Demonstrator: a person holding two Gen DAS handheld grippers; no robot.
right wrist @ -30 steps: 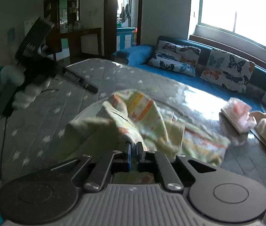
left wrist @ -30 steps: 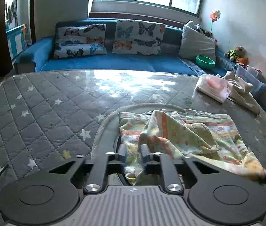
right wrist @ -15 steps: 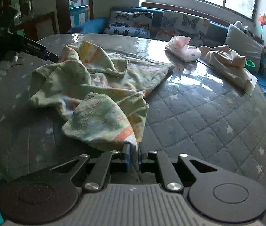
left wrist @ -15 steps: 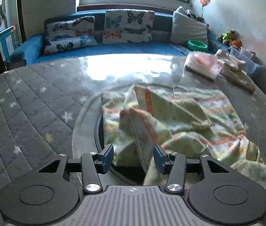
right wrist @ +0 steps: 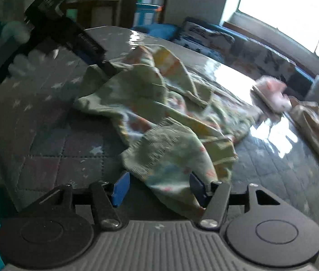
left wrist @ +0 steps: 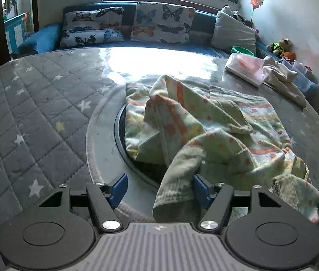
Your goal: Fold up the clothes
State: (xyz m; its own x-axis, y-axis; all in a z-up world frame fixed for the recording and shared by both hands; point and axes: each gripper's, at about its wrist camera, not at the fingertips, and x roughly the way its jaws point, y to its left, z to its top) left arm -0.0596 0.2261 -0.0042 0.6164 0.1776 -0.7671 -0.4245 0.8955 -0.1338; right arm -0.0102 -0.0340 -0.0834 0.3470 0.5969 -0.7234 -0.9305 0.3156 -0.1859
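A crumpled pale green garment with orange and yellow print [left wrist: 204,122] lies on the grey quilted table [left wrist: 35,103]. My left gripper [left wrist: 160,188] is open, and a fold of the garment hangs loose between its blue pads against the right one. My right gripper [right wrist: 157,188] is open too, with a ribbed hem of the same garment [right wrist: 159,149] lying between its fingers. In the right wrist view the left gripper [right wrist: 73,33] shows at the garment's far left edge, held by a white-gloved hand.
A folded pink garment [left wrist: 246,67] and a beige garment [left wrist: 283,79] lie at the table's far right. A blue sofa with butterfly cushions [left wrist: 161,26] stands behind the table. A dark round ring [left wrist: 119,135] shows in the table under the garment.
Both grippers have opened and let go of the garment. The left opened first, the right within the last half second. The garment has dropped onto the table in a loose heap.
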